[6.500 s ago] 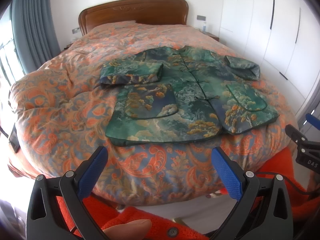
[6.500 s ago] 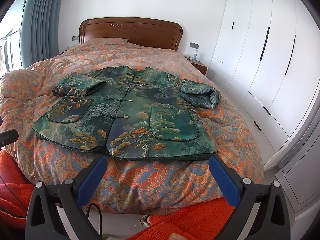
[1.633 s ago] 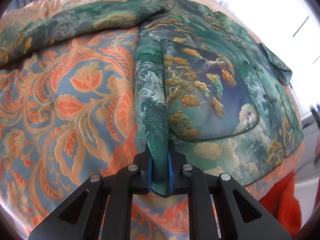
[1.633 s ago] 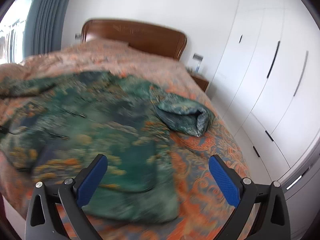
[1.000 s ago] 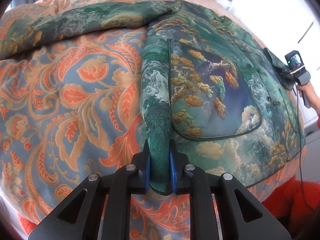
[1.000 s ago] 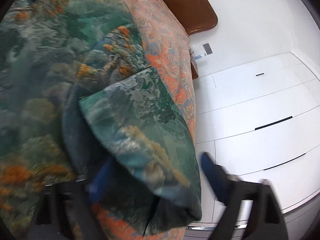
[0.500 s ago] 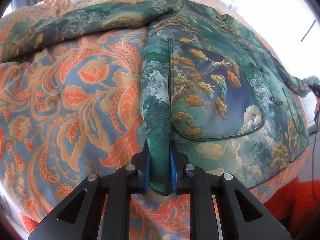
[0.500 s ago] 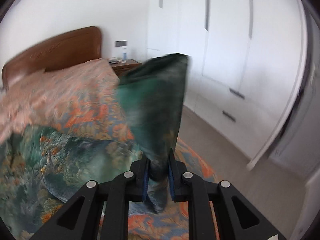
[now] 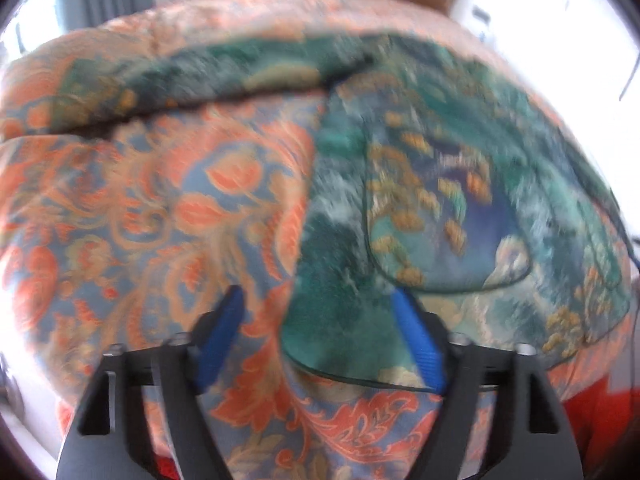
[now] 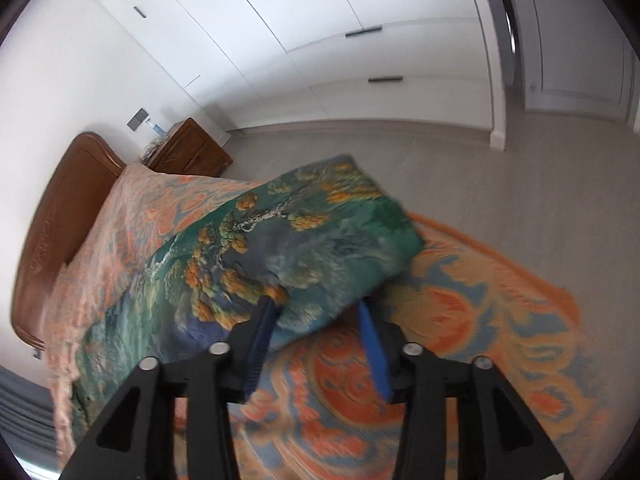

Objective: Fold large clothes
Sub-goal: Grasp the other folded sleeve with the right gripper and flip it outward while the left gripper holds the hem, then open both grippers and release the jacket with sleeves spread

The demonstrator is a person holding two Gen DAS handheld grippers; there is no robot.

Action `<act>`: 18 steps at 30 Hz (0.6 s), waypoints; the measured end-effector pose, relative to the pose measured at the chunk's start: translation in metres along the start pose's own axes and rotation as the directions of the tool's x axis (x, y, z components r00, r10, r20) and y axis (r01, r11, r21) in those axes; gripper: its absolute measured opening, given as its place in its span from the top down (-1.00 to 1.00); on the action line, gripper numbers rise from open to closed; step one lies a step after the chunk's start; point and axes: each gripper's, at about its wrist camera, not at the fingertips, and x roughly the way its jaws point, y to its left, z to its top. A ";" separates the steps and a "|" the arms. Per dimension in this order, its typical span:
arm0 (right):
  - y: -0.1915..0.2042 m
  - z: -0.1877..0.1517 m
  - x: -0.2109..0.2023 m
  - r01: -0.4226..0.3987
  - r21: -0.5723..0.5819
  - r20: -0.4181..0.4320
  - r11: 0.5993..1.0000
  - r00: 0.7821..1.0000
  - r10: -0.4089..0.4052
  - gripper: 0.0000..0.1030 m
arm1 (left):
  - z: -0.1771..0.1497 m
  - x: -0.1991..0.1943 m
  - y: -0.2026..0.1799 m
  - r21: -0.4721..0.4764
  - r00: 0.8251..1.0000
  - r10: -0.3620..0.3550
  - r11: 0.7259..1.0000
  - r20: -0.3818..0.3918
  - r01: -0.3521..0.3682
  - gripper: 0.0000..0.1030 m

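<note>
Now have the left claw (image 9: 316, 296) spread wide, jaws just opened, with the lower hem corner of the jacket (image 9: 440, 208) lying loose between them at bottom centre of the left-wrist frame, pinched by neither side. Have the right claw (image 10: 316, 306) partly parted too, jaws likewise just opened, with the cuff of the right sleeve (image 10: 320, 240) poking between them but apparently not squeezed; cannot rule out, under the blur, a light touch from the jaw on the left of the frame. Find the jacket front-up on the bed quilt (image 9: 160, 220), filling the right half of the left-wrist frame, with its other sleeve (image 9: 208, 68) stretched out toward the upper left. Judge the main risk to lie at the right sleeve: sits near the quilt's edge in the middle of the right-wrist frame, floor (image 10: 520, 200) just beyond, so could slide off or spring back out of line once let go, given stiff-looking padded fabric unlikely to take a crease. Could also snag the hem or the cuff on a withdrawing jaw and drag the garment askew, ending in a lopsided fold
</note>
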 end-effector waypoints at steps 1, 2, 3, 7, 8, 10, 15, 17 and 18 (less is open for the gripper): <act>0.003 -0.004 -0.015 0.006 -0.060 0.034 0.998 0.999 -0.004 0.01 | 0.000 -0.012 0.002 -0.016 0.999 0.014 1.000 0.051 -0.013 -0.84; 0.008 -0.008 -0.028 0.012 -0.118 0.060 0.993 0.998 -0.005 -0.02 | 0.000 -0.018 0.003 -0.025 0.996 0.025 0.999 0.080 -0.023 -0.97; 0.016 -0.015 -0.045 0.027 -0.199 0.099 0.980 0.995 -0.007 -0.11 | -0.001 -0.029 0.003 -0.036 0.991 0.043 0.999 0.128 -0.039 -0.97; 0.032 -0.045 -0.115 0.097 -0.420 0.244 0.902 0.970 0.009 -0.68 | 0.002 -0.055 -0.005 -0.019 0.958 0.116 0.993 0.262 -0.115 -0.98; 0.037 -0.058 -0.133 0.127 -0.462 0.287 0.878 0.958 0.013 -0.73 | 0.003 -0.058 -0.009 -0.004 0.950 0.131 0.991 0.284 -0.136 -0.99; 0.036 -0.074 -0.161 0.173 -0.504 0.347 0.846 0.938 0.015 -0.78 | 0.006 -0.060 -0.018 0.048 0.937 0.153 0.983 0.313 -0.177 -0.99; 0.047 -0.119 -0.176 0.174 -0.576 0.293 0.799 0.956 0.003 -0.78 | 0.002 -0.050 -0.036 0.126 0.949 0.163 0.971 0.270 -0.203 -0.99; 0.047 -0.146 -0.182 0.159 -0.591 0.277 0.791 0.961 0.015 -0.78 | -0.007 -0.050 -0.040 0.123 0.962 0.117 0.981 0.245 -0.150 -0.99; 0.048 -0.161 -0.185 0.141 -0.604 0.266 0.784 0.964 0.031 -0.78 | -0.012 -0.051 -0.040 0.120 0.966 0.095 0.985 0.239 -0.127 -0.99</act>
